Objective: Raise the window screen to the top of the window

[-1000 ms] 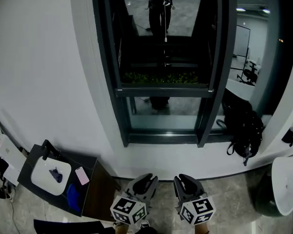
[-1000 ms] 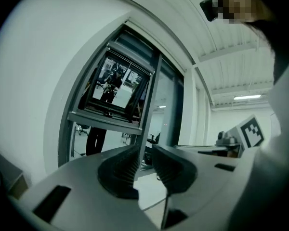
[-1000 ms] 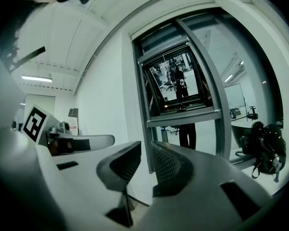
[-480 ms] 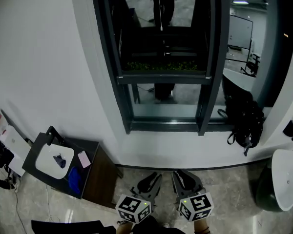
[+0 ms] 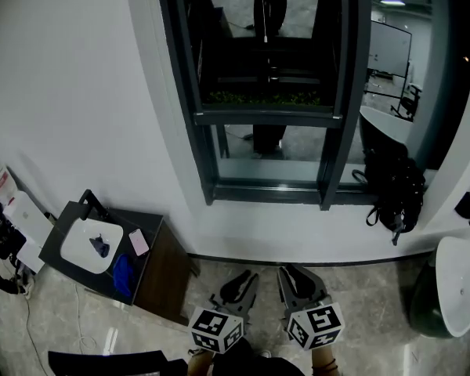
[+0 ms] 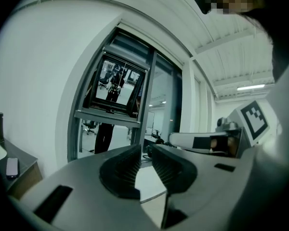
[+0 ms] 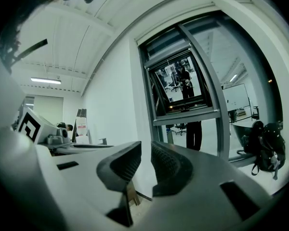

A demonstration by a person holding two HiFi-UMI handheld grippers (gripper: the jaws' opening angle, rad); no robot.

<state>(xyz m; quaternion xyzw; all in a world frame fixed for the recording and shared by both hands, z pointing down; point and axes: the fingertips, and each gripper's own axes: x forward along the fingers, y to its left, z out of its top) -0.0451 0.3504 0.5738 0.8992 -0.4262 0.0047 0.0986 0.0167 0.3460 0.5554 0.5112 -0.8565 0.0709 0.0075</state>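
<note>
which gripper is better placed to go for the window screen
Right, only just: both hang low, well short of the window. The right gripper has bare floor ahead; the left gripper sits nearer the table.

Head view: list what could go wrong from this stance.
1. Left gripper and right gripper hang low, short of the window, jaws a slit apart: they may need opening before any grab.
2. The backpack beside the window could be knocked by a right-side reach.
3. The side table at left could catch a step forward.
</note>
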